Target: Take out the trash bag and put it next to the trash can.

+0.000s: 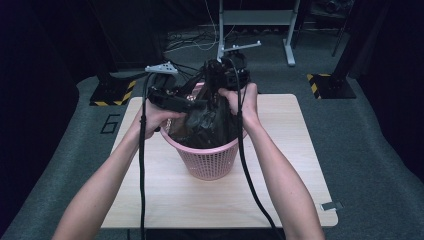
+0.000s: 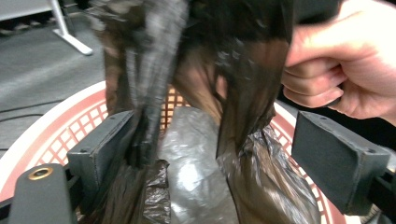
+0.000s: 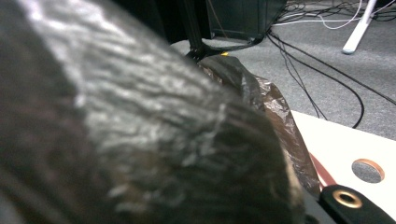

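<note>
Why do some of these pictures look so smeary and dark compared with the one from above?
High view: sharp and evenly lit on the table, dark around it. Left gripper view: the black plastic bag hangs streaked with motion blur, while the pink basket is clearer. Right gripper view: the bag sits too close to the lens, soft and out of focus, with pale glare on its wrinkles.

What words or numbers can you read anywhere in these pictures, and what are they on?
"6" on the grey floor, marked in dark outline left of the table.
No other words or numbers can be read: the pink basket and the black bag carry none.
</note>
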A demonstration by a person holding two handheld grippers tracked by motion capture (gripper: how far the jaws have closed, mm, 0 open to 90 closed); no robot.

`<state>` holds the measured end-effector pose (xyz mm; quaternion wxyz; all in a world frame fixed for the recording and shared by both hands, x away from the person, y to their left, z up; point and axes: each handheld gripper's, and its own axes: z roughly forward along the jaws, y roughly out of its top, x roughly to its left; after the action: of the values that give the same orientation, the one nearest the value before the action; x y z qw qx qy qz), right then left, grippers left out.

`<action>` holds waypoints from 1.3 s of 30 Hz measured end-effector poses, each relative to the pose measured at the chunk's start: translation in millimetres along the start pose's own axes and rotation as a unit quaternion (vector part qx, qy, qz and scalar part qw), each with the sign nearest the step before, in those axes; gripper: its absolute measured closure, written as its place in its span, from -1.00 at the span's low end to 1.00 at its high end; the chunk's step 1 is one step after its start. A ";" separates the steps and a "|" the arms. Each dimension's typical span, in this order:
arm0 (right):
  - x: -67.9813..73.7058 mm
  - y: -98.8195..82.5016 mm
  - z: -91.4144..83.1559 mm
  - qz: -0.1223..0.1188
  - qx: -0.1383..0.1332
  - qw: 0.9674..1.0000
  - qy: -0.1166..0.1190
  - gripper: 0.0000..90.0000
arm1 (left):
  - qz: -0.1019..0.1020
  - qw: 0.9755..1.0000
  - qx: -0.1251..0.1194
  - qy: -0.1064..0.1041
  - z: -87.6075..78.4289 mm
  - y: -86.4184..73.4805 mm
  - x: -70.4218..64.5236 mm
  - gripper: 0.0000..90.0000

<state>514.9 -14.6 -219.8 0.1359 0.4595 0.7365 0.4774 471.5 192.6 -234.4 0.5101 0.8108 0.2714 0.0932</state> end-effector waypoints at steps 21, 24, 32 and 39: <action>29.0 14.0 -12.5 0.054 -0.043 0.994 0.085 1.00 | -0.050 0.998 -0.018 0.045 34.5 -11.2 27.3 0.97; 19.5 10.8 -21.5 0.053 -0.045 0.993 0.094 1.00 | -0.055 0.997 -0.022 0.040 31.5 -12.8 33.3 1.00; -6.8 -16.8 -32.5 0.001 -0.006 0.999 0.045 0.88 | -0.032 0.996 -0.028 0.073 19.2 -4.3 32.8 1.00; -14.7 -45.5 -31.8 -0.025 0.023 0.997 0.070 0.22 | -0.011 0.995 -0.022 0.093 9.3 9.1 30.4 1.00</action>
<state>477.6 -50.4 -244.8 0.0853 0.4096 0.7661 0.4878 504.0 198.6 -234.5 0.5016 0.7839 0.3248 0.1685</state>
